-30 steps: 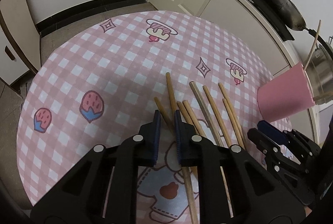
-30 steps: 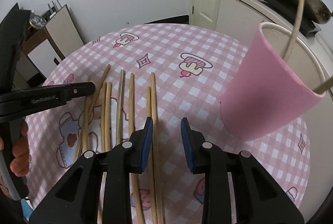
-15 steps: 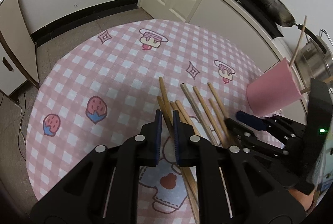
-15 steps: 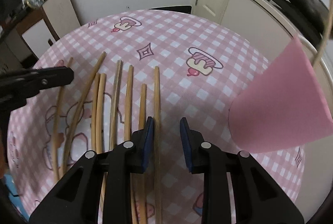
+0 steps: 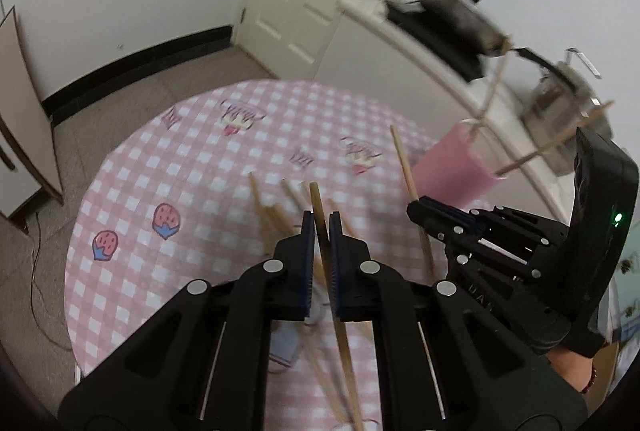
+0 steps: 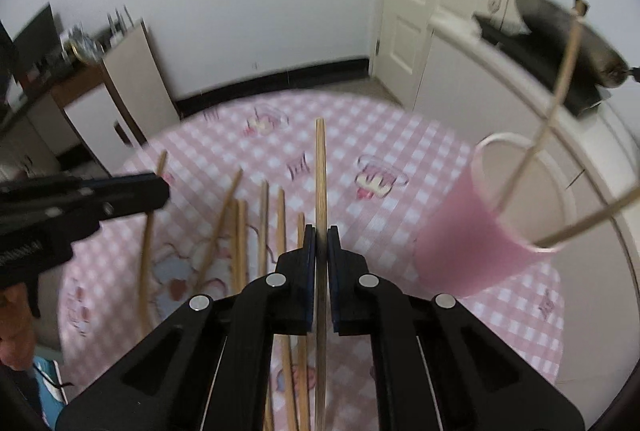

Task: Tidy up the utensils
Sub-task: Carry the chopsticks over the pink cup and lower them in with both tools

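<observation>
Chopstick (image 5: 318, 209) clamped in left gripper (image 5: 320, 227), lifted off table (image 5: 132, 167). Second chopstick (image 6: 320, 171) pinched in right gripper (image 6: 319, 237), pointing ahead. Loose chopsticks (image 6: 262, 223) lie left below; pink cup (image 6: 476, 243) right, tilted.

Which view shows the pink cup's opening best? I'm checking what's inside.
The right wrist view: the pink cup tilts its open rim toward the camera, two sticks inside. The left wrist view shows it blurred, from the side.
</observation>
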Demonstrator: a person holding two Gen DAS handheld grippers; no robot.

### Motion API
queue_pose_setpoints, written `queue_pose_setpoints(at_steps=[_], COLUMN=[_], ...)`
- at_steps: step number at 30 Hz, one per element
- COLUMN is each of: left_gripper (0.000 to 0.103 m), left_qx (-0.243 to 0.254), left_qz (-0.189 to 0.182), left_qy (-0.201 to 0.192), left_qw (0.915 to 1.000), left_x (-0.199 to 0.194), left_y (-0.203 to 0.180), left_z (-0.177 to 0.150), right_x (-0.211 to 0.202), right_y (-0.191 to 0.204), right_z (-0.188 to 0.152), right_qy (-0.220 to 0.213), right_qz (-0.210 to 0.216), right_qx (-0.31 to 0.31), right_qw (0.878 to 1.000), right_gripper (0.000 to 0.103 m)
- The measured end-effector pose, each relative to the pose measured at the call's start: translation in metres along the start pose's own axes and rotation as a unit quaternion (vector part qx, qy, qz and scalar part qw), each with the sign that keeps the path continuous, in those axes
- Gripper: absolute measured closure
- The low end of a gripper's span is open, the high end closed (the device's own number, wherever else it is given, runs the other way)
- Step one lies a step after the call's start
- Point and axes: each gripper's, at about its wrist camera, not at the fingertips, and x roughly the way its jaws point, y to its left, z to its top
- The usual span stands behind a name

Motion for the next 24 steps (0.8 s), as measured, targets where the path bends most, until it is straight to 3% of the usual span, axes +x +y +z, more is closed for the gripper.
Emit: queue_pose_setpoints(at_steps=[6,11,24], left_gripper=[0.098,0.098,0.098], left_qx=[0.035,0.065,0.095], left_qz=[-0.036,-0.060,-0.053], left_qy=[-0.050,-0.105,-0.211], left_qw=[0.9975,0.9906,0.9715], left_x=[-0.050,-0.088,-0.132], left_y=[-0.039,-0.073,-0.131], left_z=[-0.002,0.000,0.023], right_x=[-0.072,-0.120,-0.184], right_y=[-0.002,-0.007,-0.044], right_z=[0.001,-0.003,-0.008], right_qy=[-0.077,-0.127,-0.190], right_qz=[0.004,-0.003,-0.036], right_qx=[0.010,0.015,0.034], right_qw=[0.997,0.992,0.981], right_gripper=[0.099,0.099,0.099])
